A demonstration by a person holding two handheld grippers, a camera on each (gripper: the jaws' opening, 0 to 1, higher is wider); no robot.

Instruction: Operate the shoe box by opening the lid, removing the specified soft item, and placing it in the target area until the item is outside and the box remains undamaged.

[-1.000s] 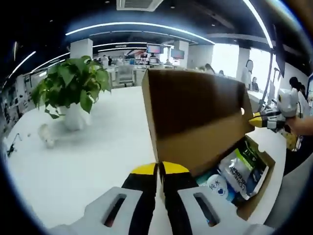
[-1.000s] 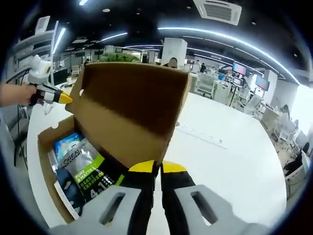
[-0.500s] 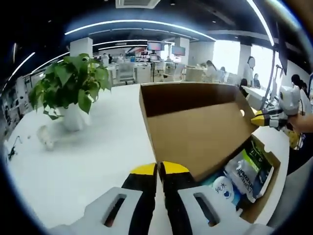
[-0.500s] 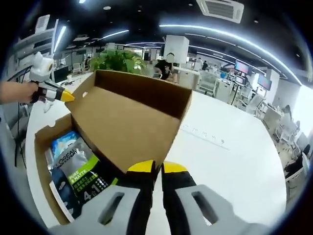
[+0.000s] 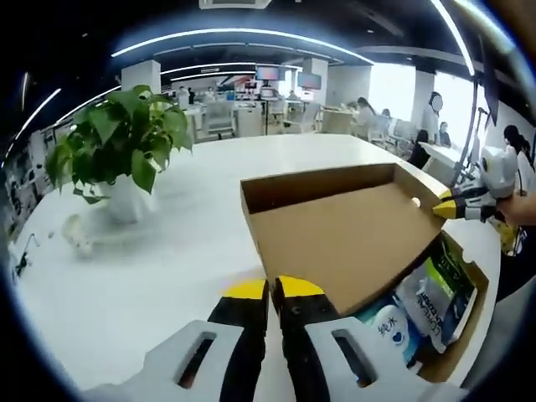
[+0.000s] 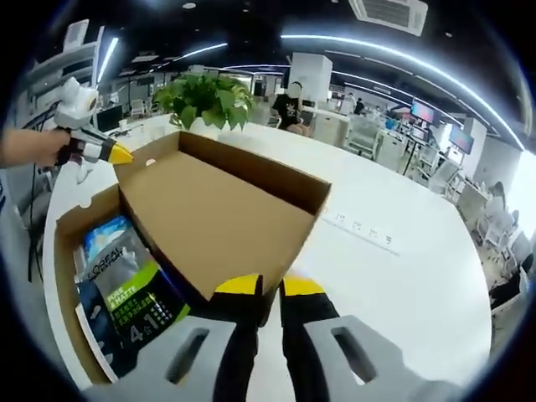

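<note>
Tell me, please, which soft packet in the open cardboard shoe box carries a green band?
The grey L'Oreal pouch with the lime-green band; the blue packet beside it has none.

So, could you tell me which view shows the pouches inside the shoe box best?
The right gripper view: the pouches lie open to it, print readable. In the left gripper view the lid covers most of them.

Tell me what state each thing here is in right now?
Lid: swung open, tilted back, pinched at two corners.
Box: open, packets still inside.
Left gripper: shut on lid.
Right gripper: shut on lid.
Plant: upright in its pot.
</note>
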